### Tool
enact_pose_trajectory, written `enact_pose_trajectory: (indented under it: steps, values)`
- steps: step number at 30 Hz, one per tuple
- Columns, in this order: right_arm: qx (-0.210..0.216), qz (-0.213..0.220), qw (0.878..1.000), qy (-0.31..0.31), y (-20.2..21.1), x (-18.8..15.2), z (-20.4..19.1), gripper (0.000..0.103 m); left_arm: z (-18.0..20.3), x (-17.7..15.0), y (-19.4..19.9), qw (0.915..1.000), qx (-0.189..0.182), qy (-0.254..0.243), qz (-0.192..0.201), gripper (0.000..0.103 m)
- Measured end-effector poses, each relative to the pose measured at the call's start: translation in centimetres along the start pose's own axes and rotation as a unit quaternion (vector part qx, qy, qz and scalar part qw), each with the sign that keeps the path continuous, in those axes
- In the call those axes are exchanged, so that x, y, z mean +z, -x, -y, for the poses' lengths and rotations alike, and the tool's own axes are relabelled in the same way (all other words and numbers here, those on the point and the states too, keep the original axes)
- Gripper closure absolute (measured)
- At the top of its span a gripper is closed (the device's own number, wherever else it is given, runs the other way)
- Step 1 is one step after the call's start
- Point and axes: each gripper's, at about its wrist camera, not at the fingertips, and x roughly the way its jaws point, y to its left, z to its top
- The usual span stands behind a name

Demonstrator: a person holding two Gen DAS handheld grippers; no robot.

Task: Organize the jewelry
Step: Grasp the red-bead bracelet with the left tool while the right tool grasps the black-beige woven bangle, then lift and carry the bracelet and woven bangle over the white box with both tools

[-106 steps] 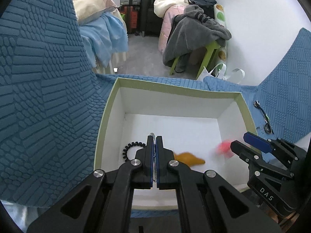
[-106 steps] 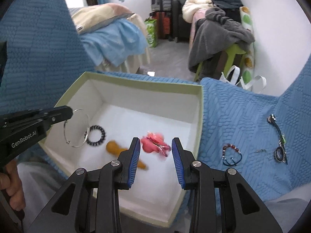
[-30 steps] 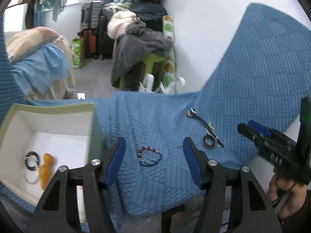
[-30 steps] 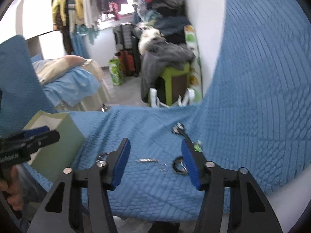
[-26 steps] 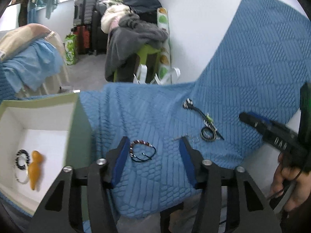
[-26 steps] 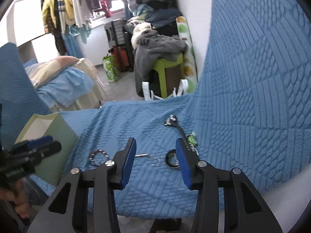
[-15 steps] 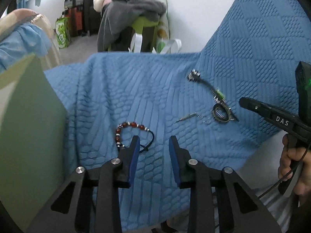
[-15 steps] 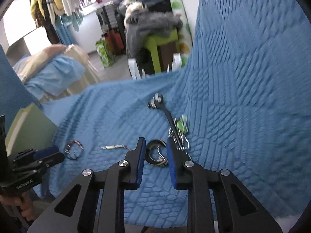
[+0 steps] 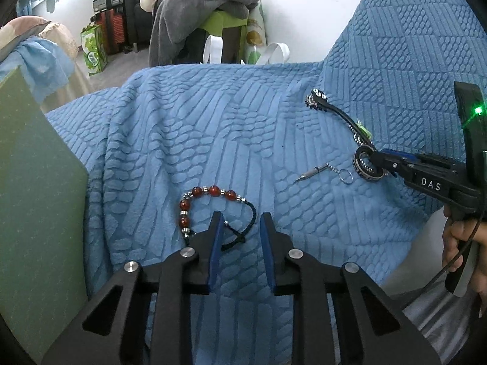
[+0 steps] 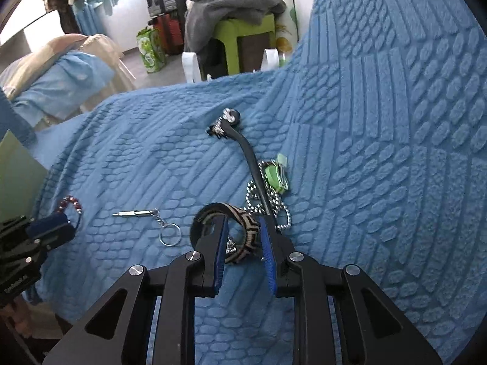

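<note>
A red bead bracelet with a black cord lies on the blue blanket. My left gripper is low over it. Its jaws are closing with the cord between them, and the pads do not press on it. In the right wrist view a woven beige-and-black band lies on the blanket. My right gripper straddles the band's near wall with one finger inside the ring. It stands narrowly open, with a gap at the left pad. The right gripper also shows at the band in the left wrist view.
A small keyring charm lies between the two bracelets. A black strap with stones, a ball chain and a green tag lies behind the band. The green box wall stands at the left. A hand holds the right gripper.
Both grippers came down onto the blanket and their jaws narrowed. The left now has the bead bracelet's cord between its fingers. The right has reached the woven band.
</note>
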Motion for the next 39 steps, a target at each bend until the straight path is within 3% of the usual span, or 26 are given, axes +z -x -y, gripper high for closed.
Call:
enact_pose_trajectory:
  steps: [6, 8, 10, 26, 39]
  values:
    - [0.017, -0.023, 1.0, -0.01, -1.1, -0.5, 0.2, 0.084, 1.4, 0.2, -0.7, 0.9991, 0.006, -0.042, -0.008, 0.099]
    - [0.023, -0.023, 0.999, -0.012, -1.0, -0.6, 0.2, 0.094, 1.7, 0.1, -0.7, 0.9991, 0.005, -0.042, -0.008, 0.099]
    - [0.029, -0.023, 0.999, -0.02, -1.0, -0.6, 0.3, 0.096, 1.6, 0.2, -0.5, 0.9993, -0.003, -0.037, -0.008, 0.103]
    - [0.037, 0.034, 0.998, -0.027, 5.1, 0.2, -1.3, 0.097, -0.4, 2.1, 5.9, 0.9966, -0.059, 0.049, 0.03, 0.103]
    - [0.035, 0.081, 0.996, -0.016, 11.6, 3.8, -4.8, 0.097, -1.2, 5.7, 13.1, 0.9941, -0.058, 0.048, 0.078, 0.103]
